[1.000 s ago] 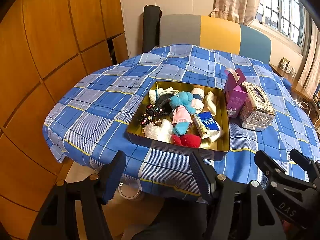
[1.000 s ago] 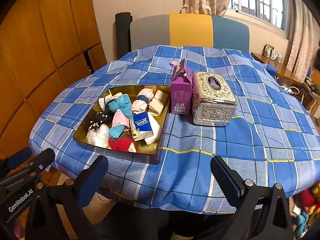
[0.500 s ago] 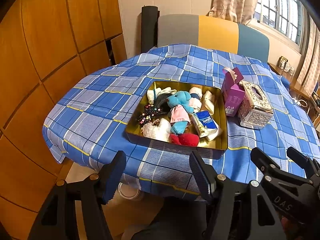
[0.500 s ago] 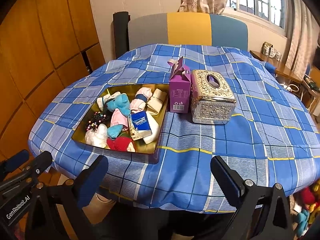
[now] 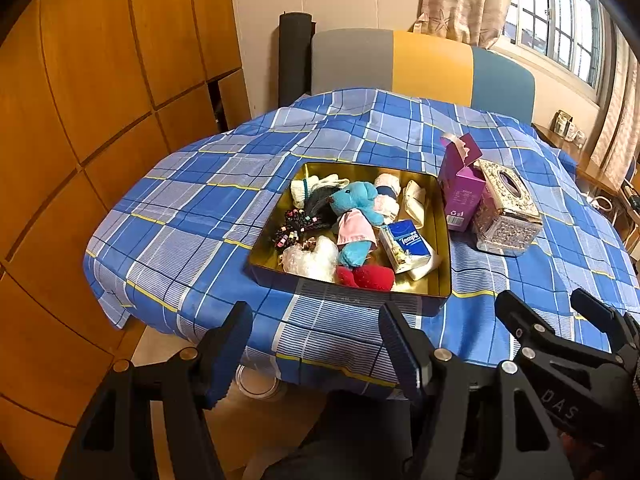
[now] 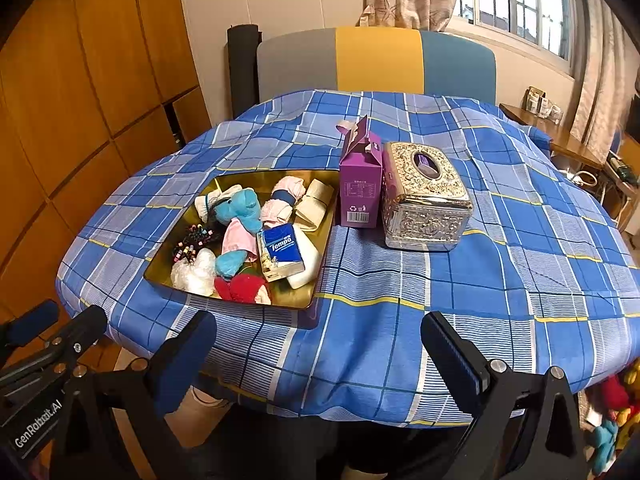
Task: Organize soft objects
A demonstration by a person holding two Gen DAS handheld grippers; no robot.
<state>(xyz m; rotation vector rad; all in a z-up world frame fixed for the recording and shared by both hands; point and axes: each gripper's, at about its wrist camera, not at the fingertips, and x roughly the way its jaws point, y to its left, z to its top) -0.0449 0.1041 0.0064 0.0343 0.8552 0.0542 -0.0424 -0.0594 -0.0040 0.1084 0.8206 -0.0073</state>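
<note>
A gold tray (image 5: 442, 236) (image 6: 168, 256) sits on the blue checked tablecloth, filled with soft items: a blue plush toy in a pink dress (image 5: 354, 210) (image 6: 240, 216), a red plush (image 5: 366, 276) (image 6: 244, 288), a Tempo tissue pack (image 5: 404, 244) (image 6: 280, 250), rolled socks (image 6: 282, 200), a white crinkly bag (image 5: 312, 260) and beaded hair ties (image 5: 294, 228). My left gripper (image 5: 316, 348) hangs open before the table's near edge, short of the tray, holding nothing. My right gripper (image 6: 320, 356) is open and empty too, to the tray's right.
A purple carton (image 6: 358, 184) and an ornate silver tissue box (image 6: 424, 196) stand right of the tray. A grey, yellow and blue chair (image 6: 376, 64) is behind the table. Wooden panels line the left wall; toys (image 6: 616, 408) lie on the floor at right.
</note>
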